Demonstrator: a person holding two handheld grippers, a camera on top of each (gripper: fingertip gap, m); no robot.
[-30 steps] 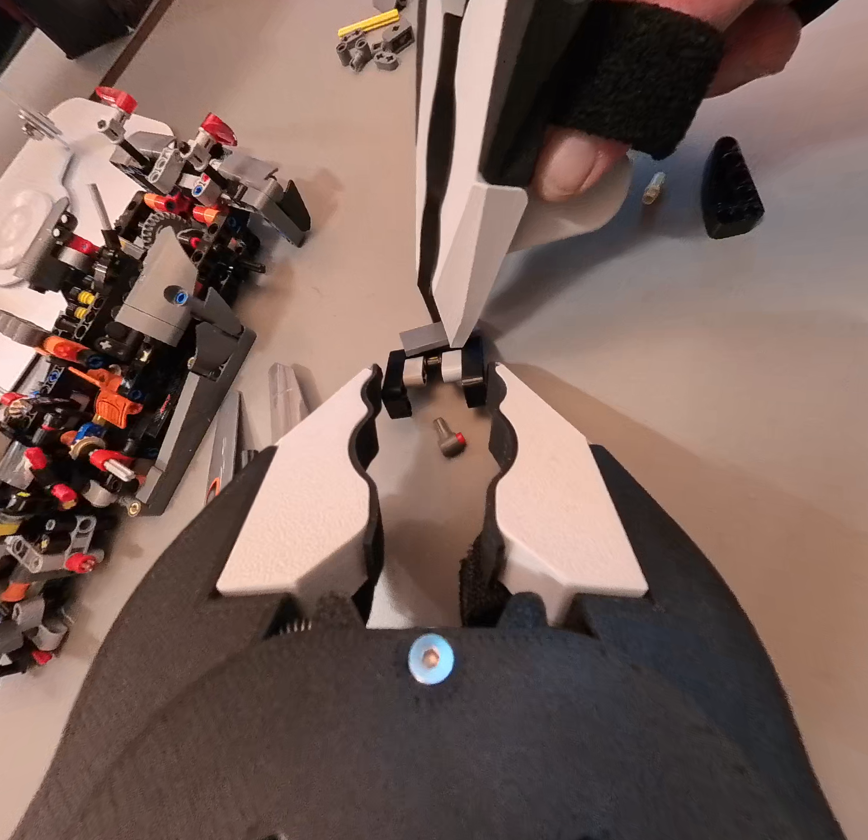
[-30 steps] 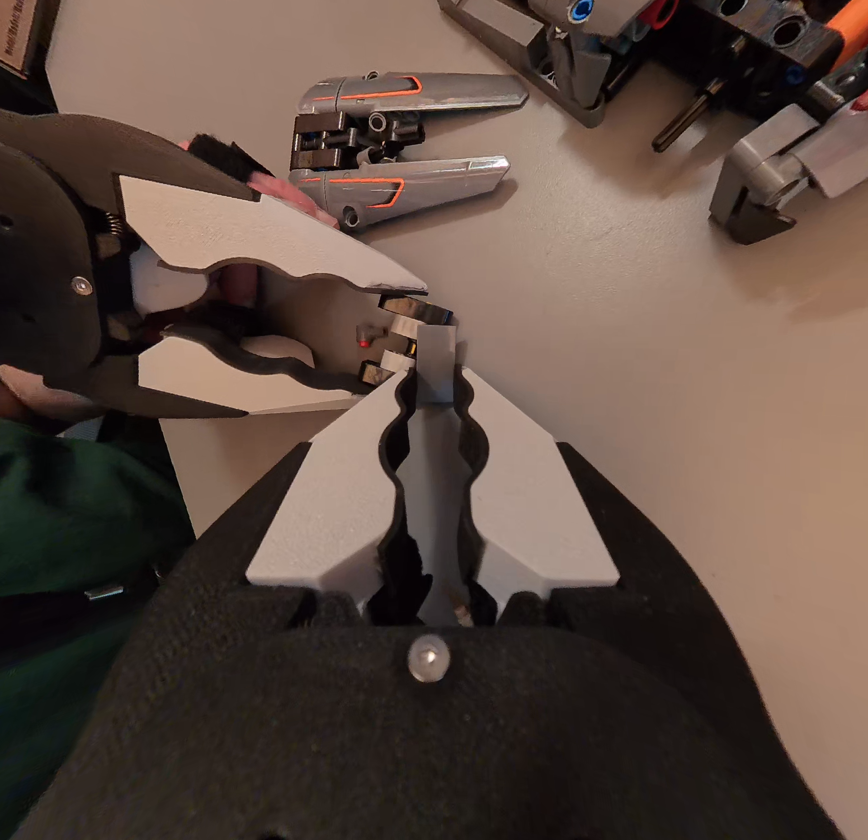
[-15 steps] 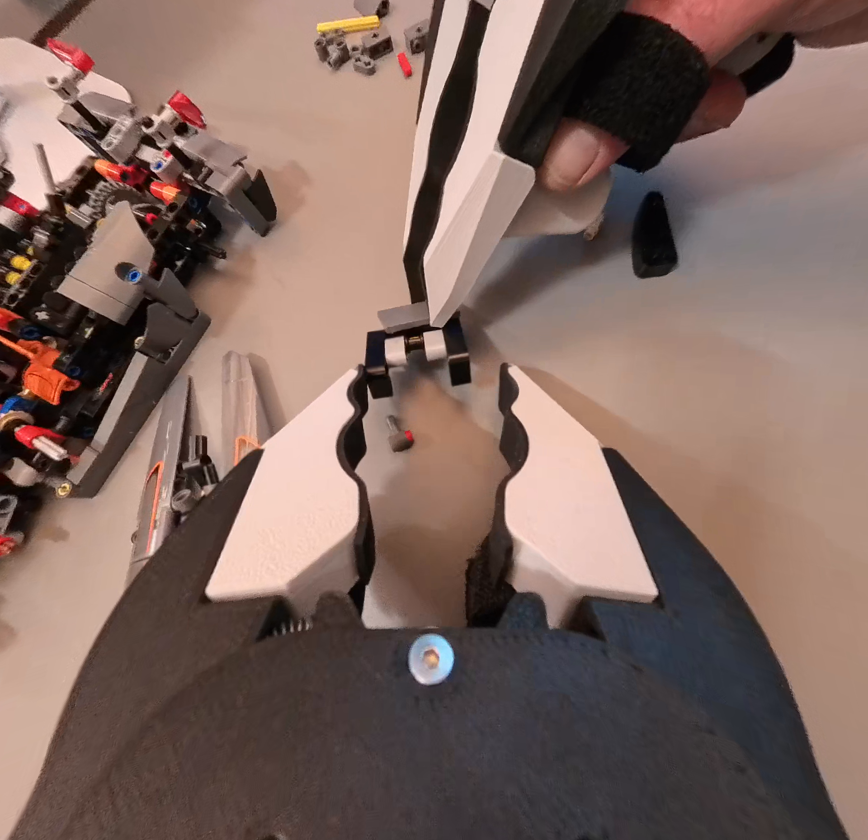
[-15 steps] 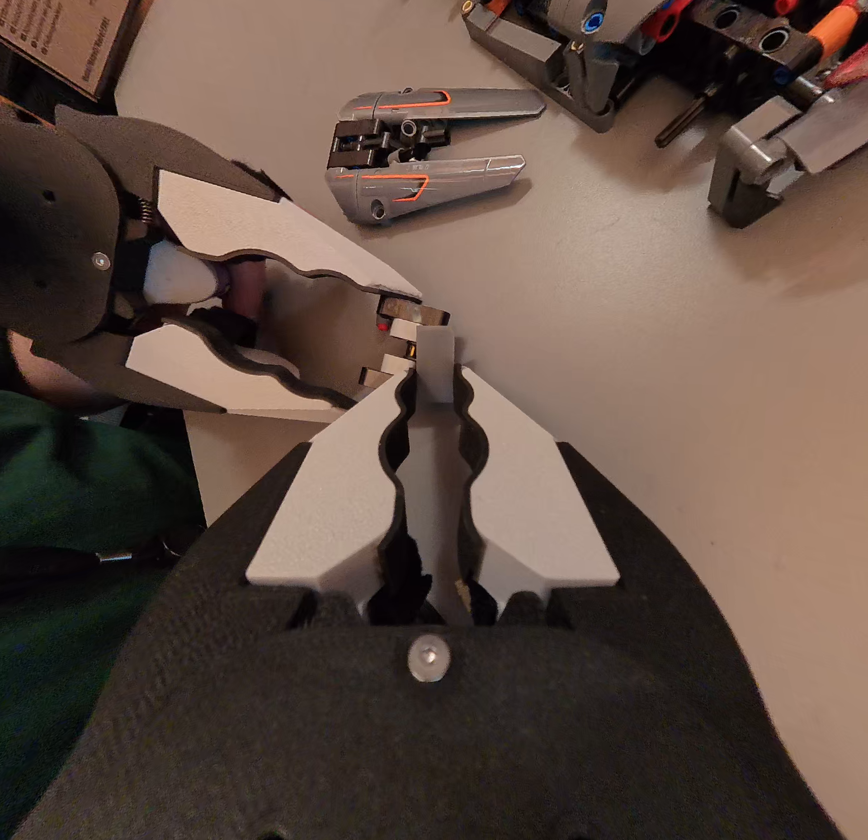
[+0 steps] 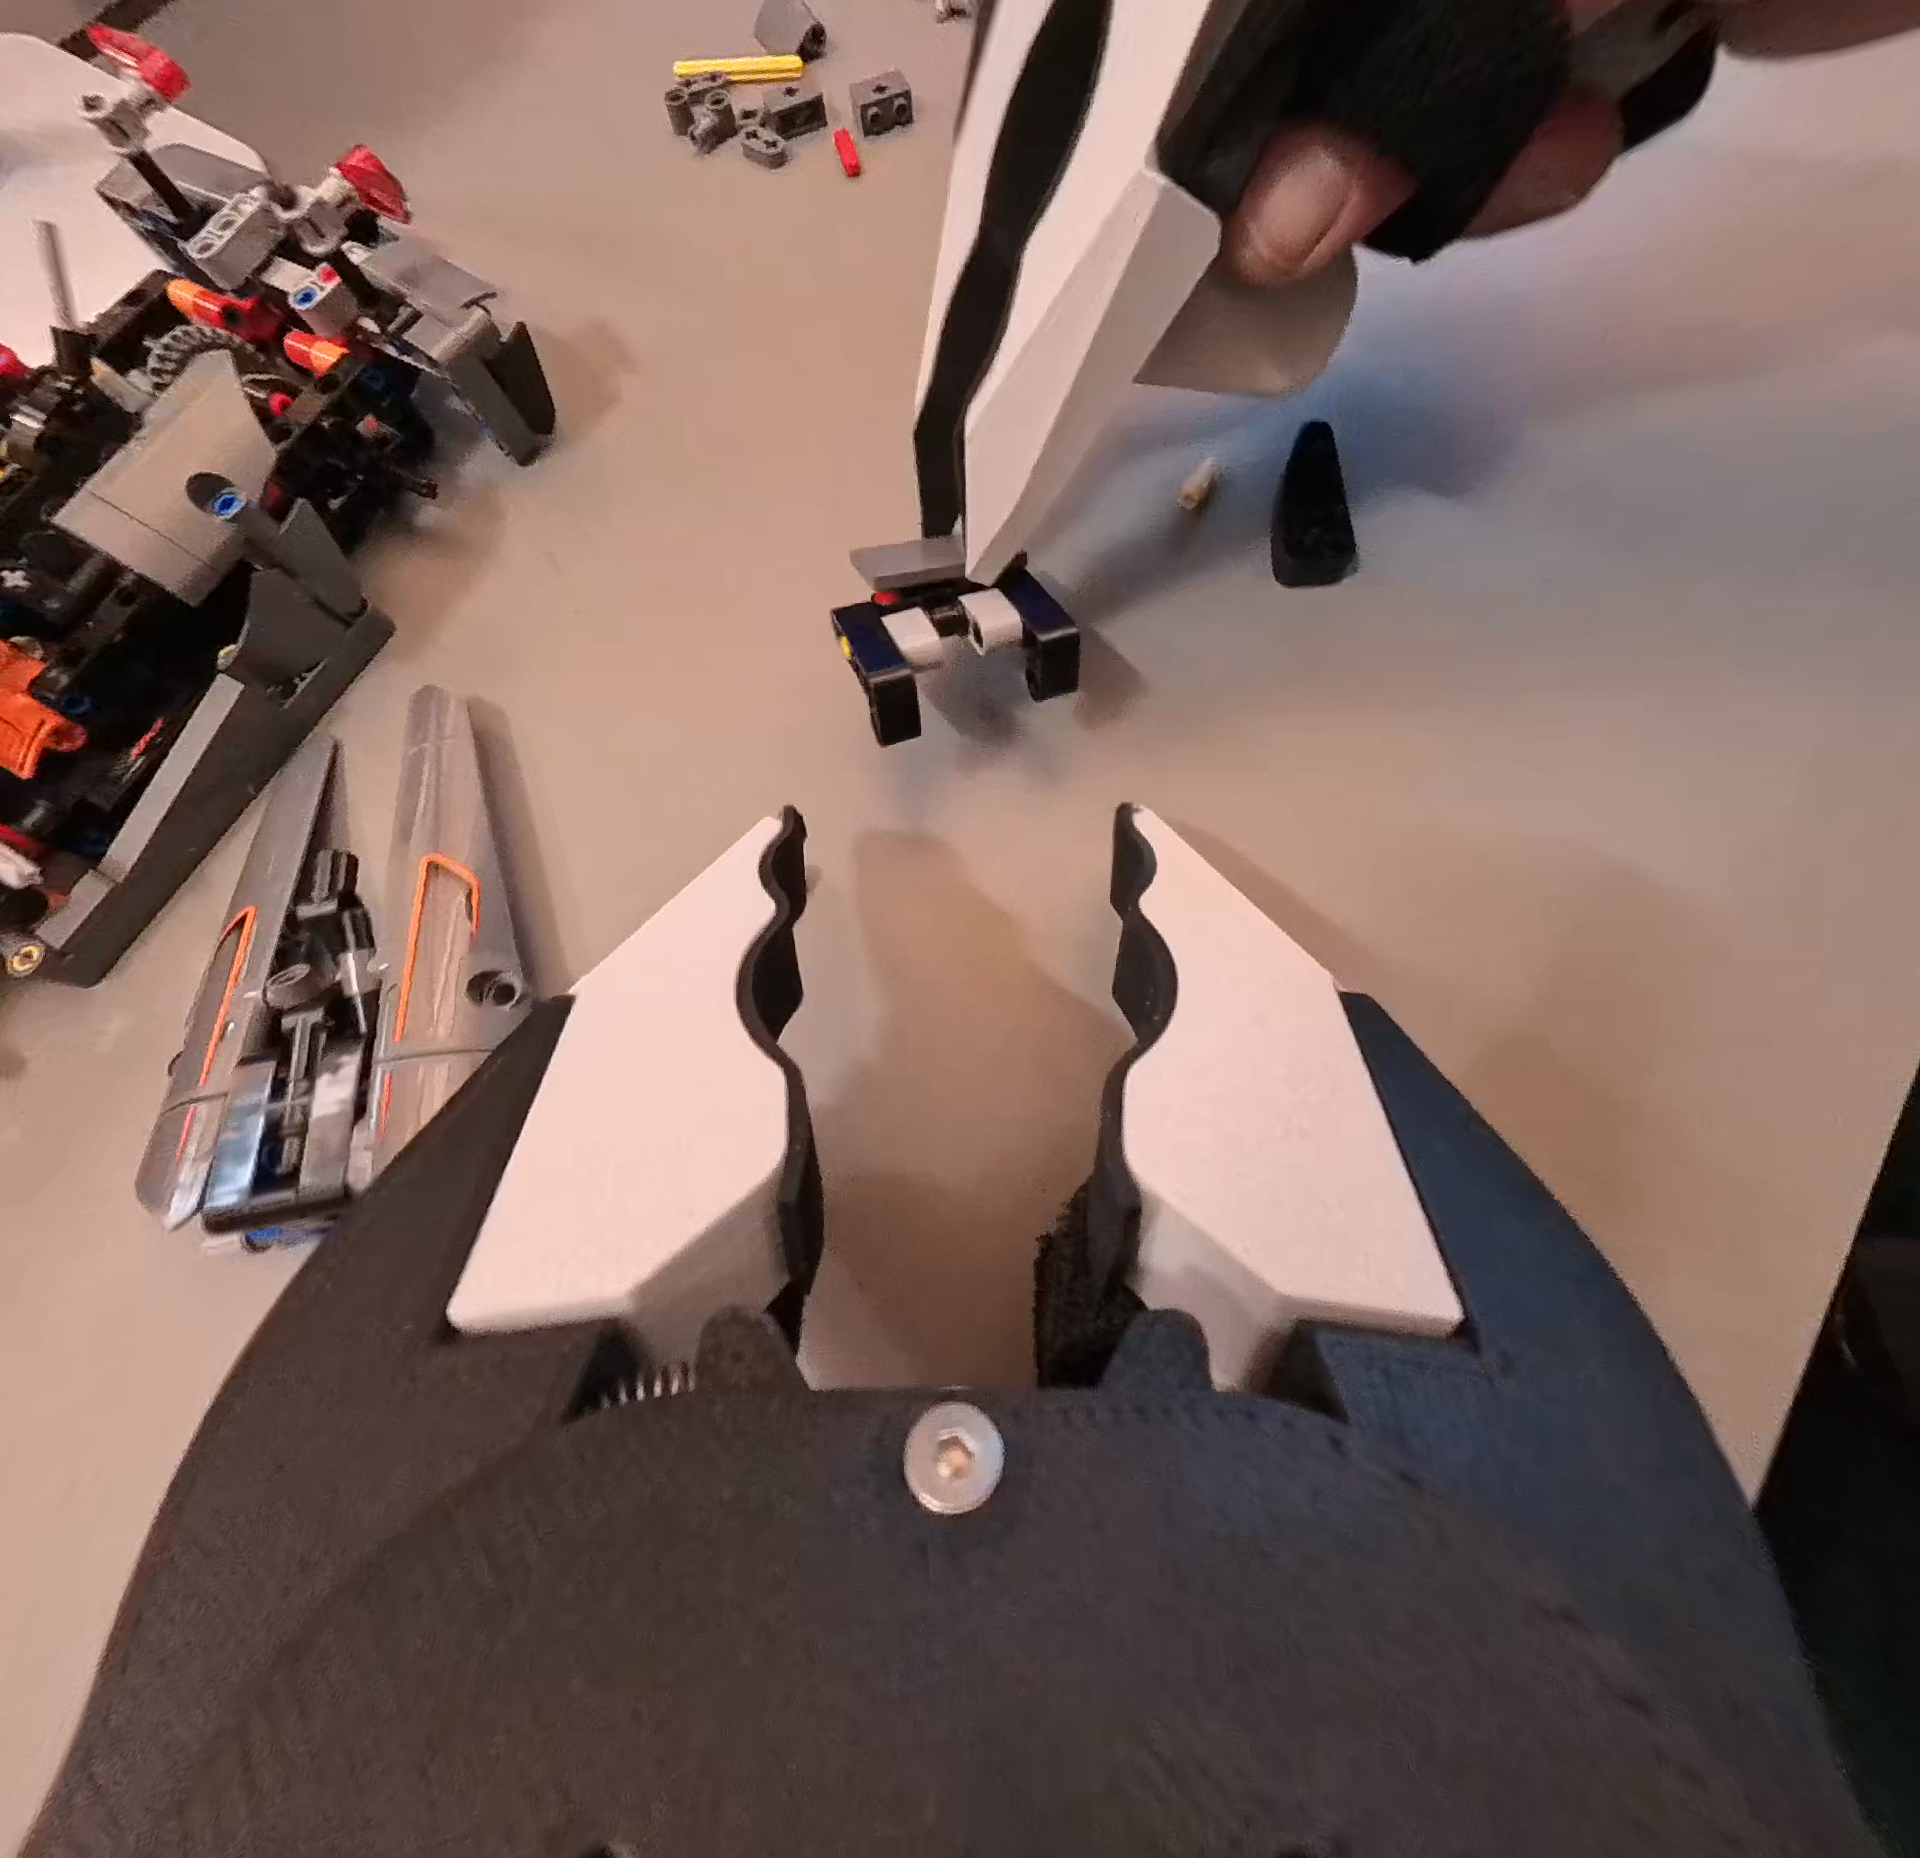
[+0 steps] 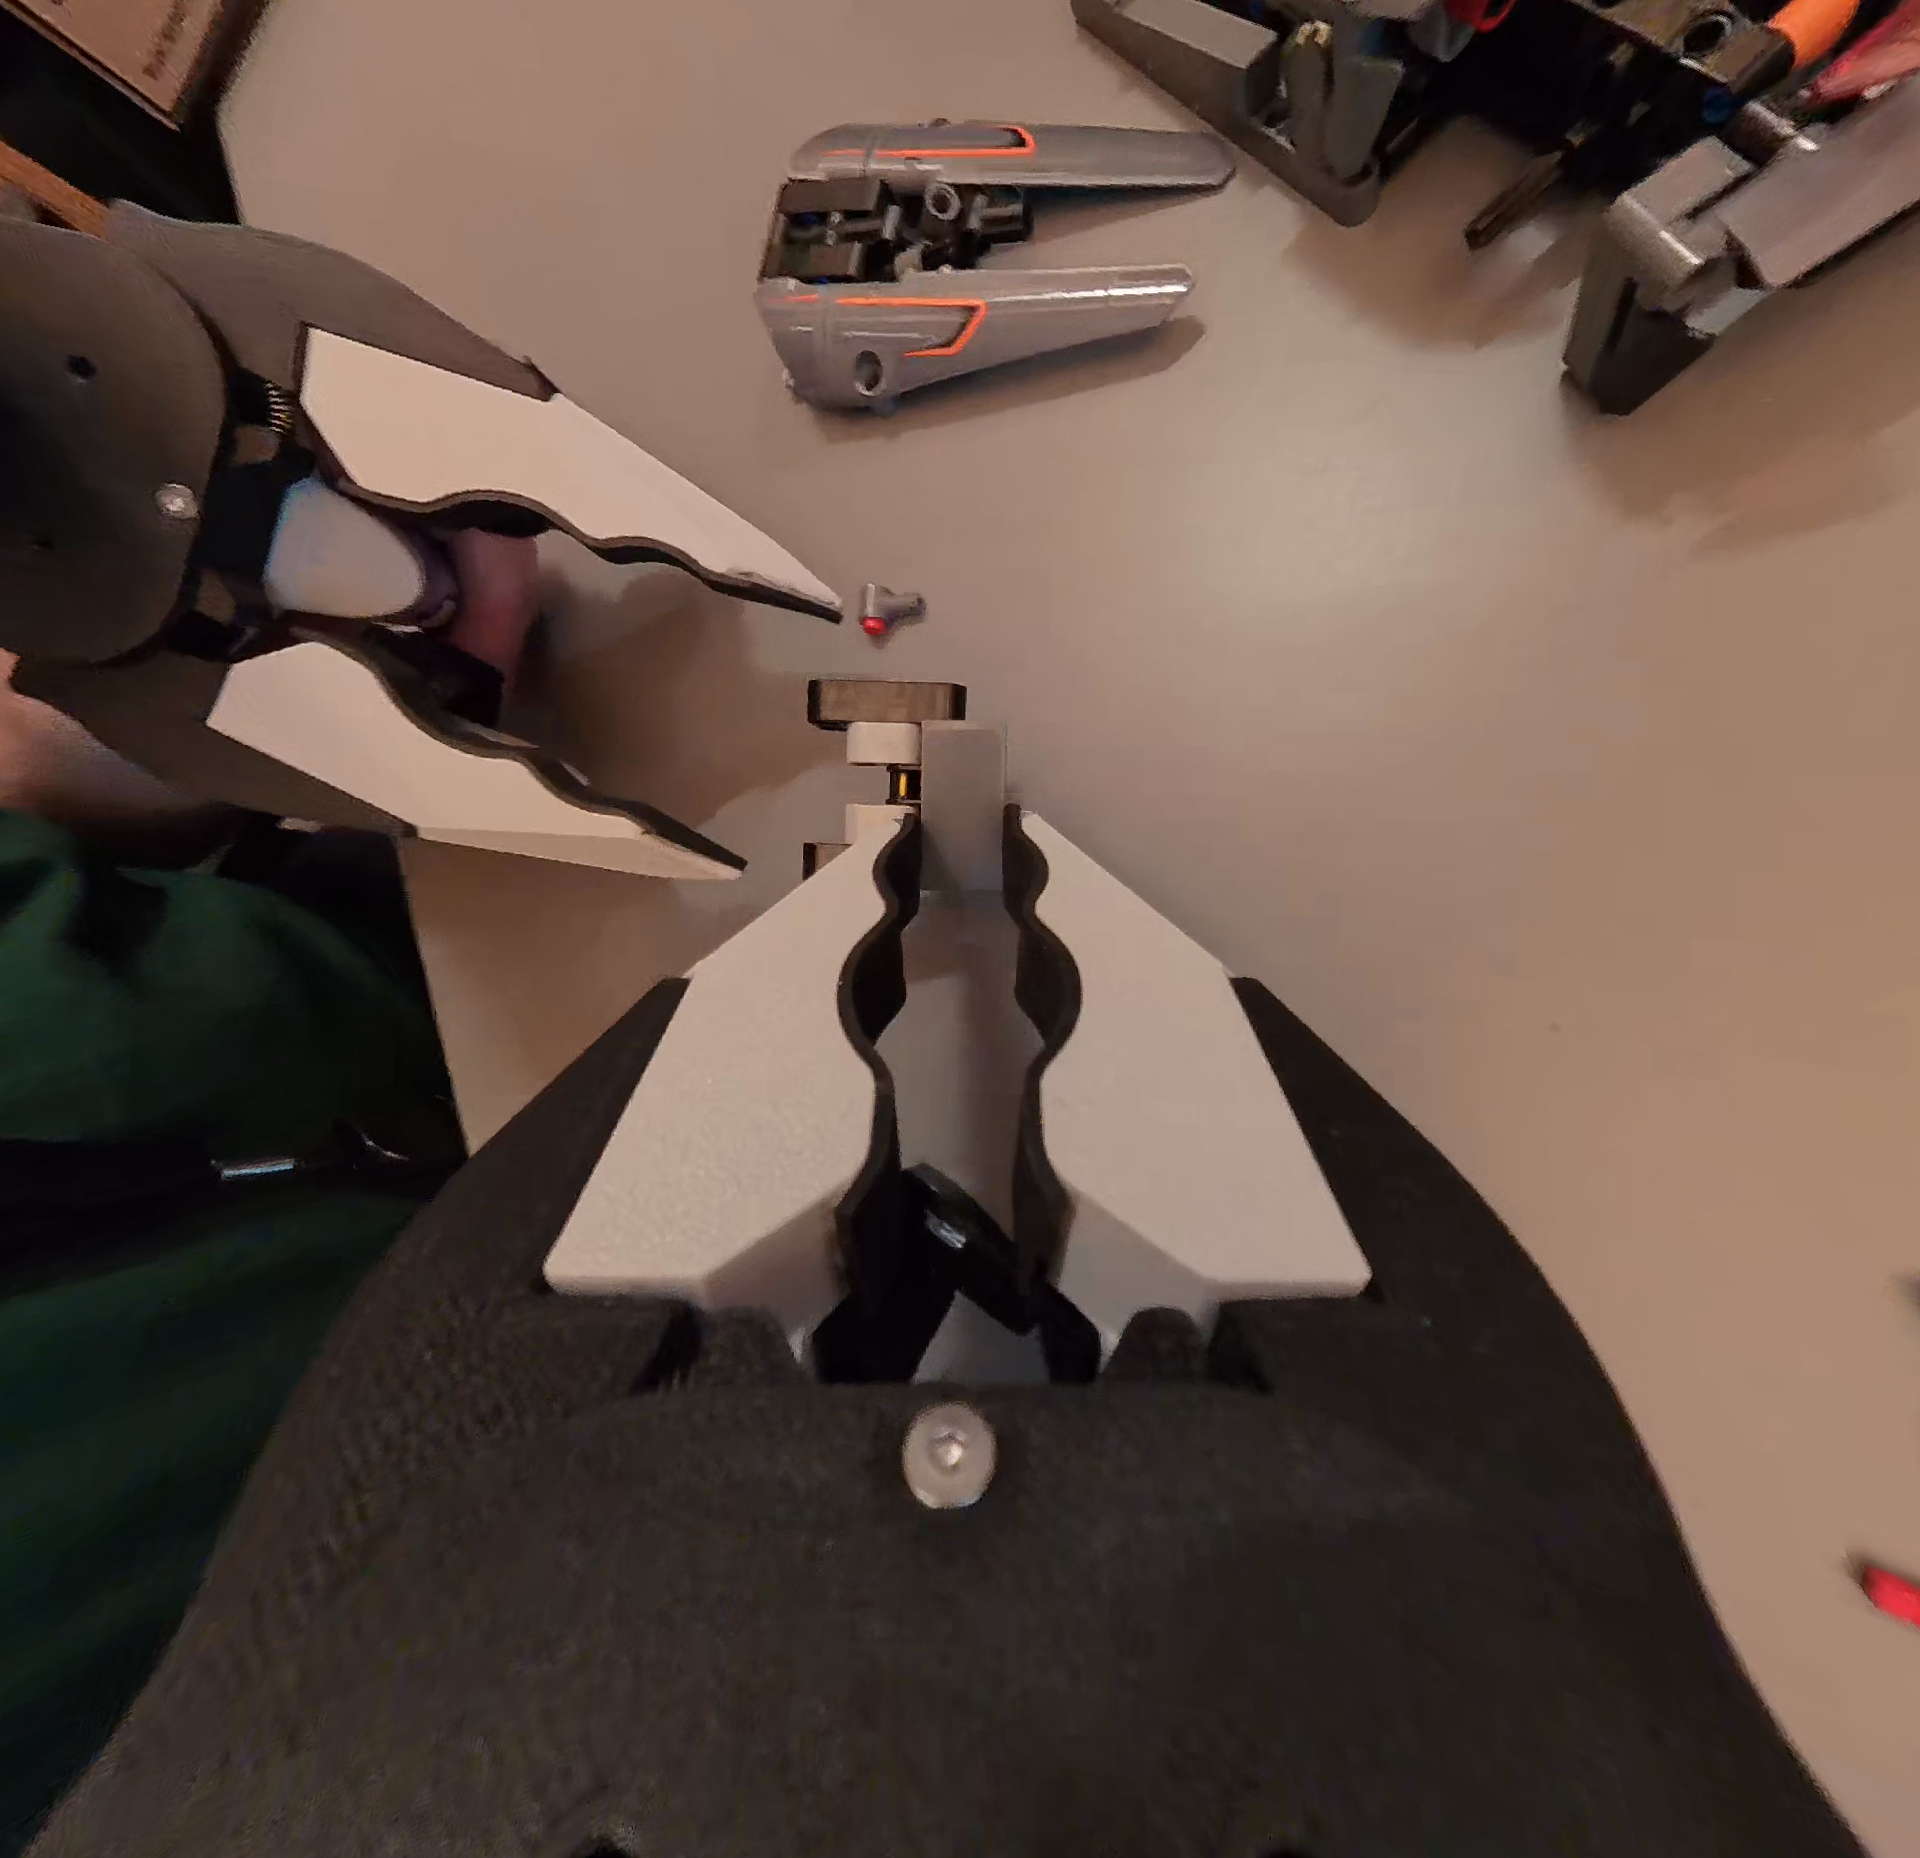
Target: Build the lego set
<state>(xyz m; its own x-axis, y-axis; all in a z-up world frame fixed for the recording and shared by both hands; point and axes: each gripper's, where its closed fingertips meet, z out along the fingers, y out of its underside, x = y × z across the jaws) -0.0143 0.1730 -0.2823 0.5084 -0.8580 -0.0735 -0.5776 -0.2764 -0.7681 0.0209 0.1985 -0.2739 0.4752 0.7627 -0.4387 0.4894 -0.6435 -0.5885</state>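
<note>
On smooth tabletop (image 5: 1455,873), right hand-held gripper (image 6: 961,821) clamping flat grey plate (image 6: 963,780) of boxy black subassembly (image 5: 956,634), left hand-held gripper (image 5: 956,832) spread, empty.

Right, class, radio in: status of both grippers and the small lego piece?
Left gripper open, empty. Right gripper shut on grey plate of small black subassembly. Loose red-tipped pin on table nearby.

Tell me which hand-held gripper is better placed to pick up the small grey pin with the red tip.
Left. The left hand-held gripper is open and empty, one fingertip right beside the small grey pin. The right hand-held gripper is shut on the small black and white assembly.
</note>
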